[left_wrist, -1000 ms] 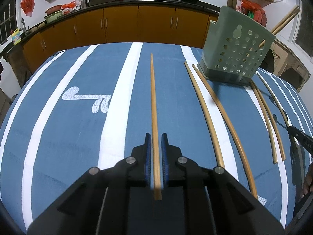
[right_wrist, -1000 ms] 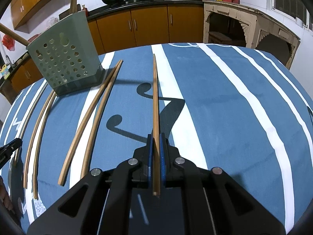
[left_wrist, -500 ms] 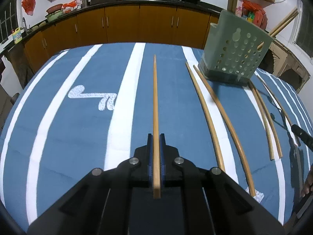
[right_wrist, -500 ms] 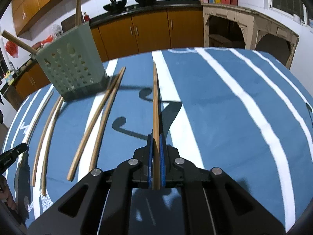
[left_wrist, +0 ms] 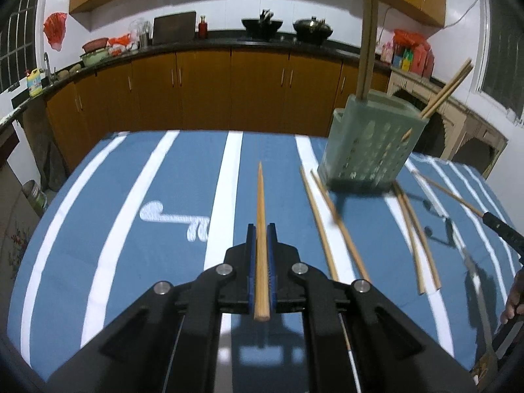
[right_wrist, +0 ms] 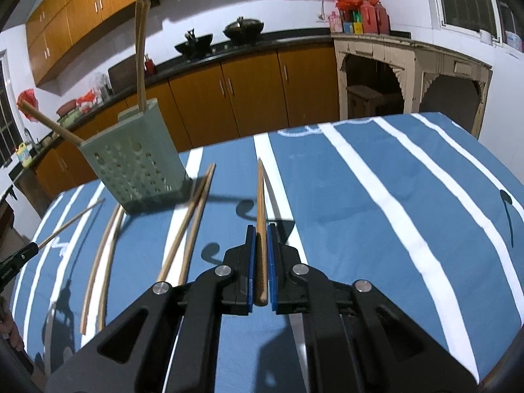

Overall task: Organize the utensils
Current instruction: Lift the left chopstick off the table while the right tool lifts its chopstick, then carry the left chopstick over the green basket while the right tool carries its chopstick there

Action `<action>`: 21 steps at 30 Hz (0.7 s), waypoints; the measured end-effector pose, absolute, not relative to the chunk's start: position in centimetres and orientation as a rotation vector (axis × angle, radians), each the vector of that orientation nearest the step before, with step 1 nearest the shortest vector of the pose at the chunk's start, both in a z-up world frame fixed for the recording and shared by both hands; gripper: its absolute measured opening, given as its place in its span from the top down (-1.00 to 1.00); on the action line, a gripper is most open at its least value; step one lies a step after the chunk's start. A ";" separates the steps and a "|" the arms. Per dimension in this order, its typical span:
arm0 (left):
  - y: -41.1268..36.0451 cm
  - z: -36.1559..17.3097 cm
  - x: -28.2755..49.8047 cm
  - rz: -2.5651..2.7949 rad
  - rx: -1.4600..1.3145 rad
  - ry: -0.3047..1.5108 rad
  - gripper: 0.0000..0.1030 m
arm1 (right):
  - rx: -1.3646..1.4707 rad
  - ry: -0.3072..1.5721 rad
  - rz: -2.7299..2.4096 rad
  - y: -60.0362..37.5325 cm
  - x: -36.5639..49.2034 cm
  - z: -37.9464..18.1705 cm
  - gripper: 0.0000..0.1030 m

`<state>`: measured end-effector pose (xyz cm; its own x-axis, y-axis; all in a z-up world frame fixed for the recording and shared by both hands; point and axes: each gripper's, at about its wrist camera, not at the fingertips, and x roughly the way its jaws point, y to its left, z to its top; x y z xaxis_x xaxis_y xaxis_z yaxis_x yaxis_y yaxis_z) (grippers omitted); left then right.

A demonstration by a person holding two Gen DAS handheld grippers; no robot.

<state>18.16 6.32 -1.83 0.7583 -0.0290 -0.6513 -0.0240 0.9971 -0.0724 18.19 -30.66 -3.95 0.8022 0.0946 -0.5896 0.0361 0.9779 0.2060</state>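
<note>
My left gripper is shut on a wooden chopstick, held off the blue striped tablecloth and pointing away from me. My right gripper is shut on another chopstick, also raised. A pale green perforated holder stands at the far side with a few chopsticks sticking out of it. It is ahead and right of the left gripper, ahead and left of the right one. Two loose pairs lie flat on the cloth near the holder.
A kitchen counter with brown cabinets, woks and bottles runs behind the table. A cream wooden sideboard stands at the back right. The table's far edge is just behind the holder. A hand shows at the right edge.
Both grippers have risen from the table with their chopsticks clamped and tipped up. The left jaws closed onto their chopstick at the start. The loose pairs have not moved.
</note>
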 end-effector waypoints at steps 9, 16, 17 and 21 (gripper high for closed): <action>6.3 1.8 17.5 -0.023 -0.095 0.593 0.86 | 0.218 0.530 0.049 -31.0 18.0 -0.6 0.86; 6.4 3.8 17.2 -0.027 -0.103 0.533 0.86 | 0.217 0.464 0.062 -31.0 18.0 1.4 0.86; 6.4 4.1 17.2 -0.027 -0.105 0.526 0.86 | 0.217 0.459 0.064 -31.0 18.0 1.5 0.86; 6.4 5.0 17.1 -0.029 -0.107 0.503 0.86 | 0.219 0.447 0.069 -30.8 17.8 1.9 0.86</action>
